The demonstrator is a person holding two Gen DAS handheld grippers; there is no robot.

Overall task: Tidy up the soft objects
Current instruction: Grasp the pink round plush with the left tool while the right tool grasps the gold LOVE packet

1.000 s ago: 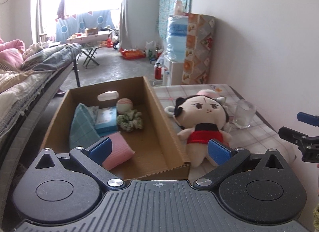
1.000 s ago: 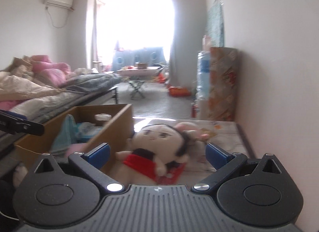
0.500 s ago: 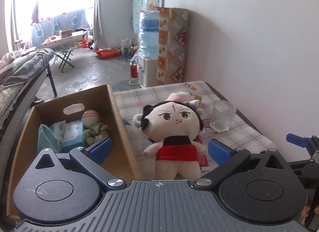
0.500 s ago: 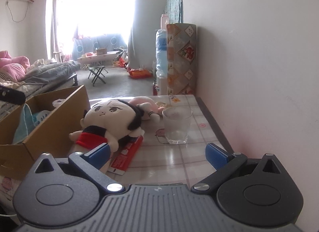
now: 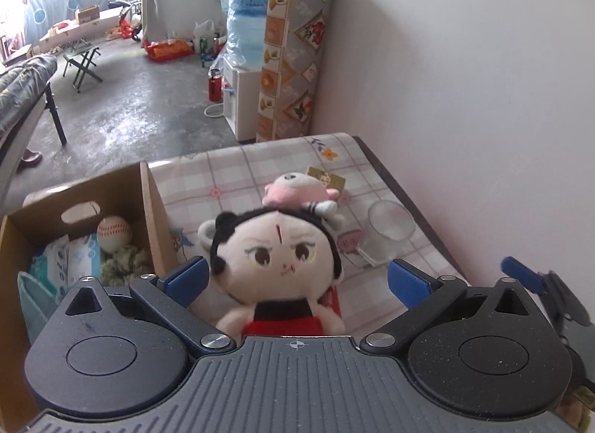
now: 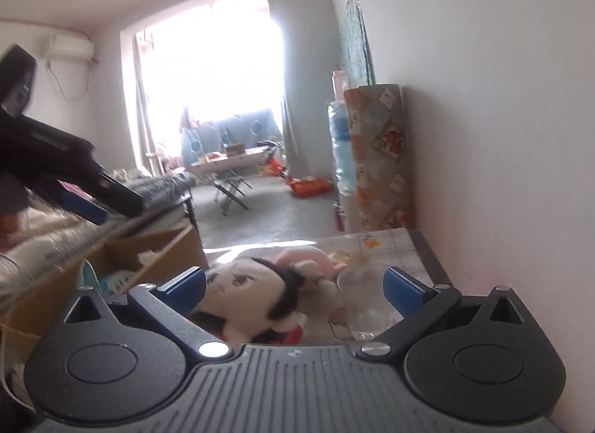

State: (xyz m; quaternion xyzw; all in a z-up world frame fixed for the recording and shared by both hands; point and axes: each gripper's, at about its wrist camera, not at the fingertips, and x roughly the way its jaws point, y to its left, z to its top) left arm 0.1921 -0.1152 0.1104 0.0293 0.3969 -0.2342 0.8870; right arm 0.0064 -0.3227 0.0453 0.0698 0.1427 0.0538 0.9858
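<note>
Left tool (image 5: 295,278) of mine is spread wide, pinching nothing, and the doll (image 5: 277,265) lies straight ahead between its fingers, head far, red body near, long axis running along my reach. My right tool (image 6: 293,288), also spread and empty, sees the doll lying more crosswise. I judge the left nearer. The doll rests on the bench (image 5: 238,176), just right of the cardboard box (image 5: 148,206): big cream face, black hair, soft.
</note>
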